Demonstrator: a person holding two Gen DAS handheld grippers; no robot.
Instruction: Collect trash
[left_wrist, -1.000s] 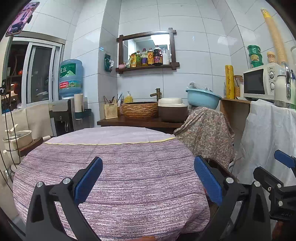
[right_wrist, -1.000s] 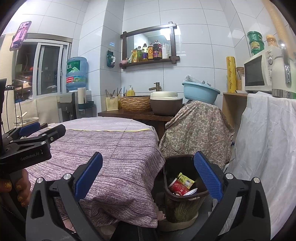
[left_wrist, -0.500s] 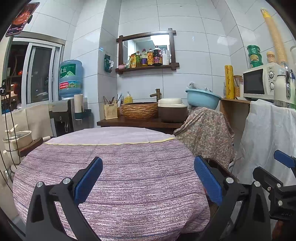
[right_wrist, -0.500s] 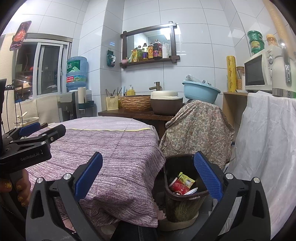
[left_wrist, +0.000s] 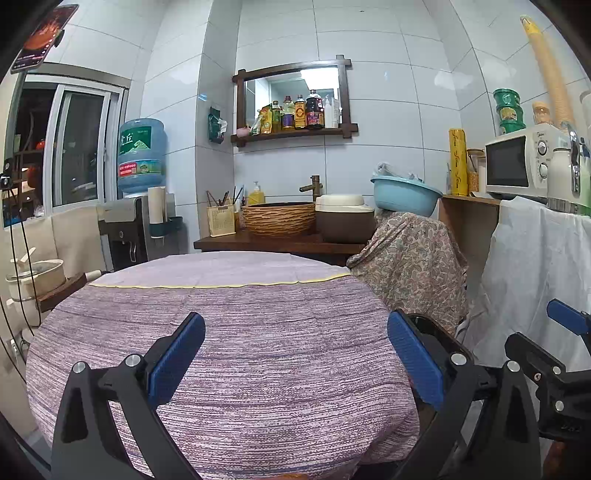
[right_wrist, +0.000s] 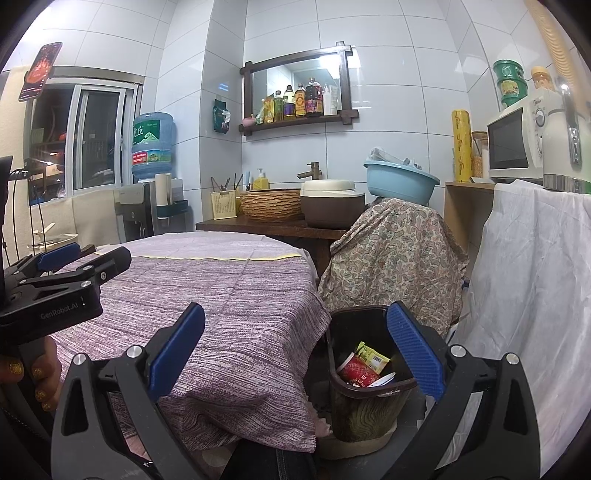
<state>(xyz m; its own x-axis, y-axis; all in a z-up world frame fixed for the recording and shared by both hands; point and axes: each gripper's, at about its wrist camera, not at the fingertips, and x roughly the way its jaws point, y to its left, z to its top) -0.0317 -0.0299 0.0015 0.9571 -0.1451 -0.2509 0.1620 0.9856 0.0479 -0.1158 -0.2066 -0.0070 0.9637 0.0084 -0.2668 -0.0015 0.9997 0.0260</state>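
Observation:
A dark trash bin (right_wrist: 365, 406) stands on the floor beside the table's right edge. Inside it lie a red wrapper (right_wrist: 356, 371), a yellow-green packet (right_wrist: 373, 356) and a white scrap. My right gripper (right_wrist: 295, 354) hangs open above the table corner and the bin, holding nothing. My left gripper (left_wrist: 295, 356) hovers open over the purple tablecloth (left_wrist: 240, 332), also empty. In the left wrist view only the bin's rim (left_wrist: 437, 332) shows behind the right finger. The left gripper (right_wrist: 70, 273) also appears at the left of the right wrist view, held by a hand (right_wrist: 40, 376).
A paisley-covered object (right_wrist: 391, 258) stands behind the bin, with a white sheet (right_wrist: 535, 295) draped to its right. A wooden counter (left_wrist: 280, 242) at the back carries a woven basket, a cooker and a blue basin. A water dispenser (left_wrist: 136, 221) stands at the left.

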